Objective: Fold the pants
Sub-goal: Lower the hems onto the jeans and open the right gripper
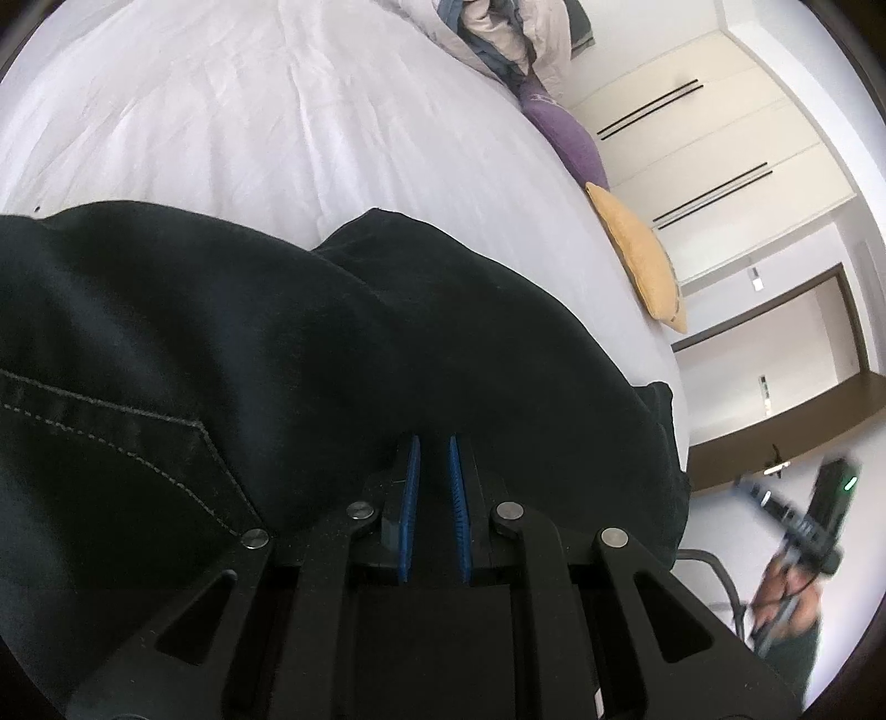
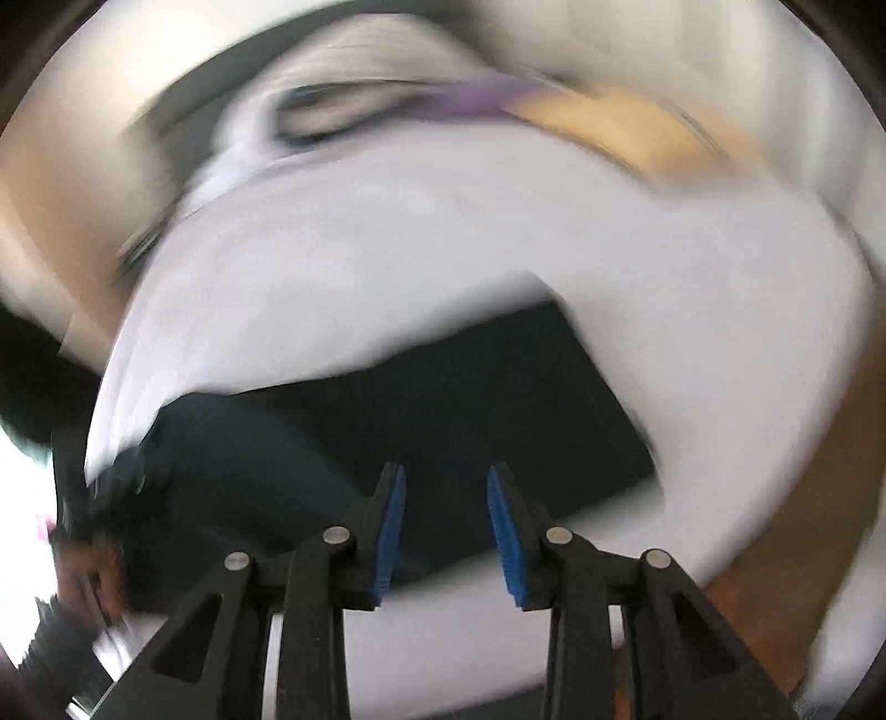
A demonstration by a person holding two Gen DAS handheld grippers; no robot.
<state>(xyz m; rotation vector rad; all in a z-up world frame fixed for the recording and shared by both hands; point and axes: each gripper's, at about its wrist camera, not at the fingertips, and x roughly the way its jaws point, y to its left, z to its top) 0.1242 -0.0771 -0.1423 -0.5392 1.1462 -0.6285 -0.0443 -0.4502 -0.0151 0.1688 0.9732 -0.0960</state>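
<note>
Black pants (image 1: 232, 343) lie on a white bed; a stitched back pocket (image 1: 127, 443) shows at the left. My left gripper (image 1: 434, 443) sits low over the pants near the bed's edge, its blue pads a narrow gap apart with nothing visibly between them. The right wrist view is heavily blurred by motion. There the pants (image 2: 443, 399) lie as a dark folded shape on the sheet. My right gripper (image 2: 446, 476) is open and empty, above the pants' near edge. It also shows, blurred, in the left wrist view (image 1: 814, 526).
The white bed sheet (image 1: 249, 111) stretches behind the pants. A yellow pillow (image 1: 637, 255), a purple pillow (image 1: 559, 127) and a heap of bedding (image 1: 509, 33) lie along the bed's far edge. White wardrobe doors (image 1: 709, 138) stand beyond.
</note>
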